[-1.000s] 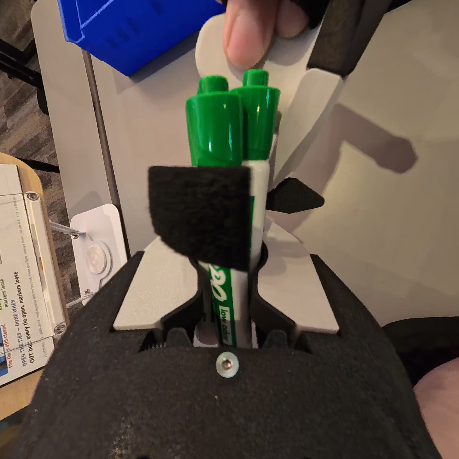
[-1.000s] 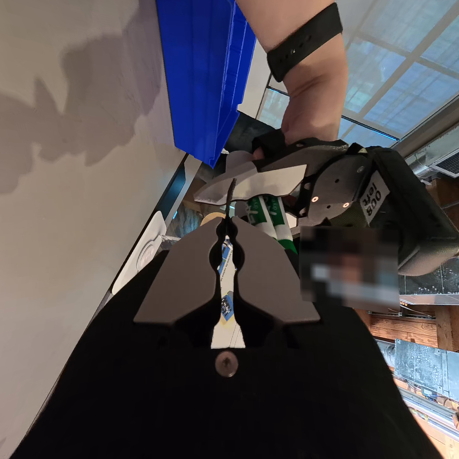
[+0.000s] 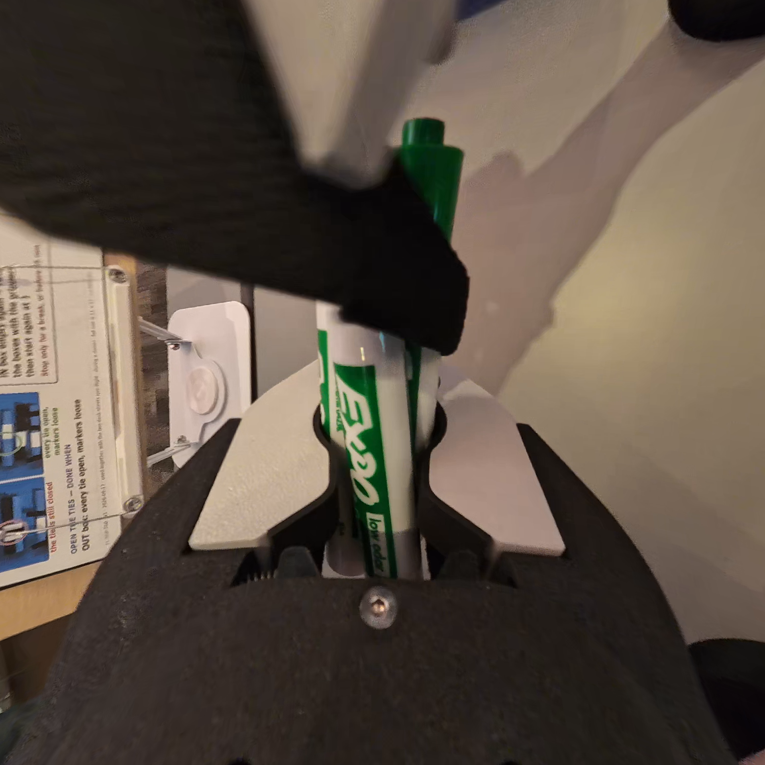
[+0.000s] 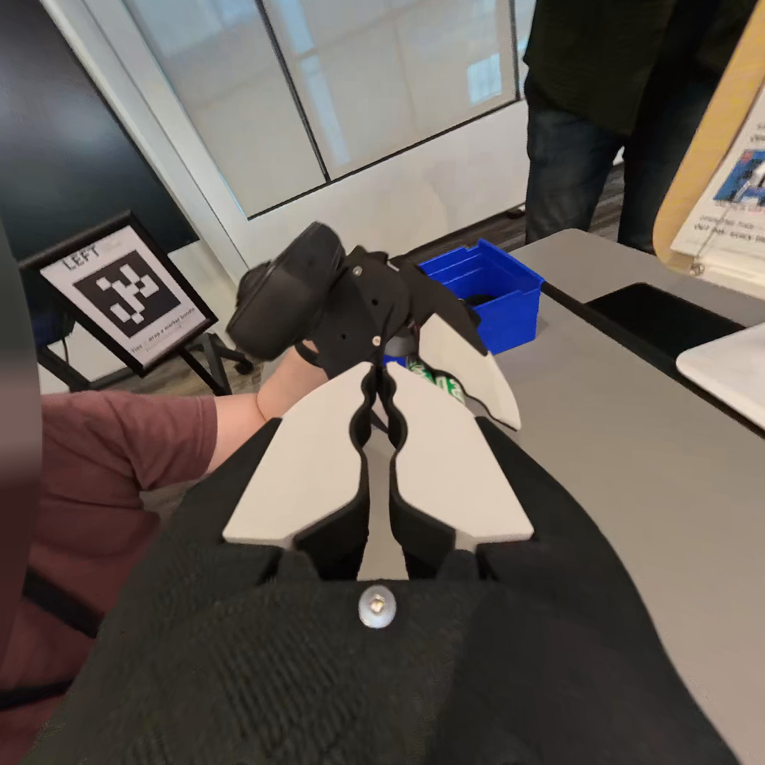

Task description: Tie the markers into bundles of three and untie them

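Note:
My left gripper (image 3: 381, 397) is shut on a bundle of green-capped white markers (image 3: 372, 455) that stand up between its fingers. A black fabric strap (image 3: 414, 281) wraps the bundle below the caps; one green cap (image 3: 430, 165) shows above it. The blurred black body of my right gripper crosses the upper left of the left wrist view, over the strap. In the right wrist view my right gripper (image 4: 377, 372) is shut on the thin strap end (image 4: 378, 393). Just beyond it is the left gripper (image 4: 434, 364) with the markers (image 4: 443, 383).
A grey table (image 4: 600, 476) holds a blue bin (image 4: 496, 289), a black pad (image 4: 654, 314) and a white object (image 4: 728, 372) at the right edge. An instruction sheet (image 3: 54, 414) and a white mount (image 3: 207, 372) are at the left. A person (image 4: 600, 124) stands behind the table. A framed sign (image 4: 120, 298) stands on the floor. My hands' fingertips stand some 11 cm from each other.
My right gripper has swung around the bundle with the strap end, drawing the strap across the markers. My left gripper still holds the markers.

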